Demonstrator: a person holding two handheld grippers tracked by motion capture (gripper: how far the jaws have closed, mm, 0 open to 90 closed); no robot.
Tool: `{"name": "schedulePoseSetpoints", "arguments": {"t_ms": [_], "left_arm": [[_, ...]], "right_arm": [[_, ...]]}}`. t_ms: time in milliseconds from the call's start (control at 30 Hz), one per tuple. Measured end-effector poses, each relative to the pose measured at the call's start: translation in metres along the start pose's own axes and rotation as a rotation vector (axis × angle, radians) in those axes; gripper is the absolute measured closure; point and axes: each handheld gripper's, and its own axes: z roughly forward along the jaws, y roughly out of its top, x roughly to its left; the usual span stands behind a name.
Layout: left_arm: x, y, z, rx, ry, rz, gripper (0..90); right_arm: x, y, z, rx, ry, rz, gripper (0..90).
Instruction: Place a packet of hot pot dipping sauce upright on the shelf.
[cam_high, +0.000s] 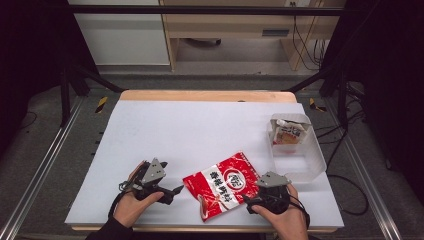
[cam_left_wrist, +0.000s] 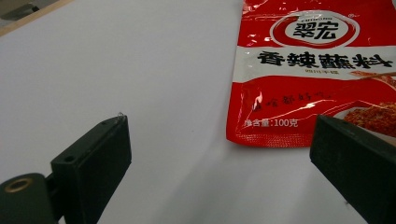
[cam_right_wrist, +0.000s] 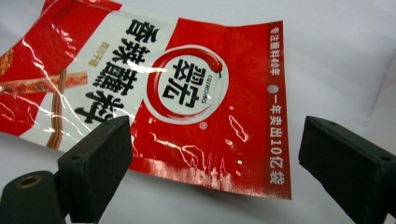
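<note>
Left claw (cam_high: 175, 190) low, jaws spread wide; right claw (cam_high: 248, 200) low, jaws spread wide.

Sachet (cam_right_wrist: 187, 102): glossy, crinkled red-and-white plastic film. Tabletop (cam_high: 190, 130): matt white sheet, smooth, wood edge at back. Bin (cam_high: 305, 155): clear plastic. Jaws: matt black.

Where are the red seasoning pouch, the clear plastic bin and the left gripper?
red seasoning pouch (cam_high: 226, 184), high view, white label band.
clear plastic bin (cam_high: 317, 156), high view, right wall.
left gripper (cam_high: 175, 191), high view, between its fingertips.
</note>
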Motion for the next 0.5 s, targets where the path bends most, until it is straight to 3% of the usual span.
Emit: {"name": "schedulePoseSetpoints", "arguments": {"t_ms": [500], "left_arm": [[-0.006,0.002,0.006,0.01,-0.017,0.015,6.9]], "right_arm": [[-0.01,-0.011,0.001,0.033,0.026,0.054,9.3]]}}
